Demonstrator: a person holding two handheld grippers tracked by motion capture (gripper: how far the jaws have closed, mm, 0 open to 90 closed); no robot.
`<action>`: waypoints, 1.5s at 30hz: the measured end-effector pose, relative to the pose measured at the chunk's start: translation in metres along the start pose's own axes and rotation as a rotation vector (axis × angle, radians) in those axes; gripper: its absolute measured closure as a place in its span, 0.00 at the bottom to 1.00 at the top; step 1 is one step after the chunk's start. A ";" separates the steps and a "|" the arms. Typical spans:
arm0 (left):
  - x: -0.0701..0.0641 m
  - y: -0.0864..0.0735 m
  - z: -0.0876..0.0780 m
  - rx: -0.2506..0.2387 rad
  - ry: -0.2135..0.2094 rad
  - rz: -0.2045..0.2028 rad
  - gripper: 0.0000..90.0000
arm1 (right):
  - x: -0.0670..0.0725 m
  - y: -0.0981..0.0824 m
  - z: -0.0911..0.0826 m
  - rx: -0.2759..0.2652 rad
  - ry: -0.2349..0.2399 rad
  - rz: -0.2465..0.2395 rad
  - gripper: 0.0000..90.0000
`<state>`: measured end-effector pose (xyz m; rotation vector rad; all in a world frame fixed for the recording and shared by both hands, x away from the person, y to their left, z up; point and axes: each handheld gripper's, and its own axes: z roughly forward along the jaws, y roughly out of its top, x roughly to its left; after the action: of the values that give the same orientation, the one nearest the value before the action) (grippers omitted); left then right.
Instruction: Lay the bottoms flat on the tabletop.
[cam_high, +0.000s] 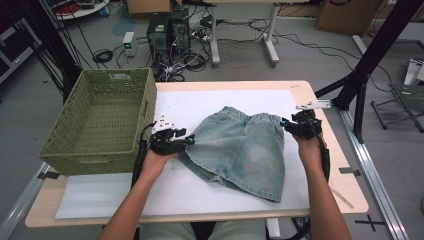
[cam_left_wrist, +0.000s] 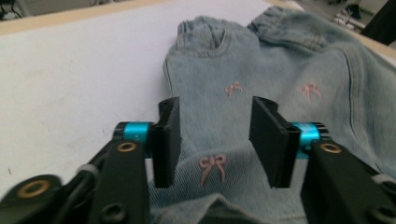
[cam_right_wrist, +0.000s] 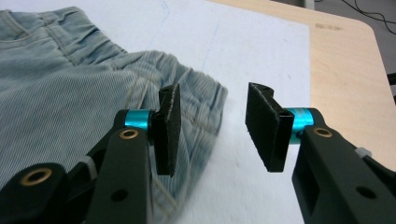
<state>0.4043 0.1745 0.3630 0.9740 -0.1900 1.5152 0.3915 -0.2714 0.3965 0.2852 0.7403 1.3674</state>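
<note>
A pair of light blue denim shorts (cam_high: 240, 147) with small pink bows lies flat on the white mat (cam_high: 200, 102), waistband toward the far side. My left gripper (cam_high: 189, 140) is at the shorts' left edge, open; in the left gripper view its pads (cam_left_wrist: 169, 140) stand apart above the fabric (cam_left_wrist: 224, 93) without pressing it. My right gripper (cam_high: 285, 122) hovers at the waistband's right corner, open; in the right gripper view the gap between its pads (cam_right_wrist: 264, 123) holds nothing, and the denim (cam_right_wrist: 70, 93) lies to the left.
A green woven basket (cam_high: 102, 120) stands on the table's left side, close to my left hand. The wooden table edge (cam_high: 325, 120) runs right of the mat. Black stand legs (cam_high: 360, 75), computers and cables lie on the floor beyond.
</note>
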 end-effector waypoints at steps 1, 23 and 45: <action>0.001 0.002 0.000 0.000 0.006 0.001 0.56 | -0.003 -0.007 -0.005 -0.002 0.012 0.016 0.62; 0.009 0.011 0.004 -0.013 0.037 -0.021 0.54 | 0.006 -0.036 0.009 0.242 0.018 -0.140 0.97; 0.008 0.016 0.095 0.198 0.011 -0.032 0.53 | -0.023 -0.044 -0.015 0.078 0.020 0.006 0.61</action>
<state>0.4343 0.1172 0.4348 1.1195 -0.0157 1.5305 0.4157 -0.3057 0.3664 0.3358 0.8113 1.3509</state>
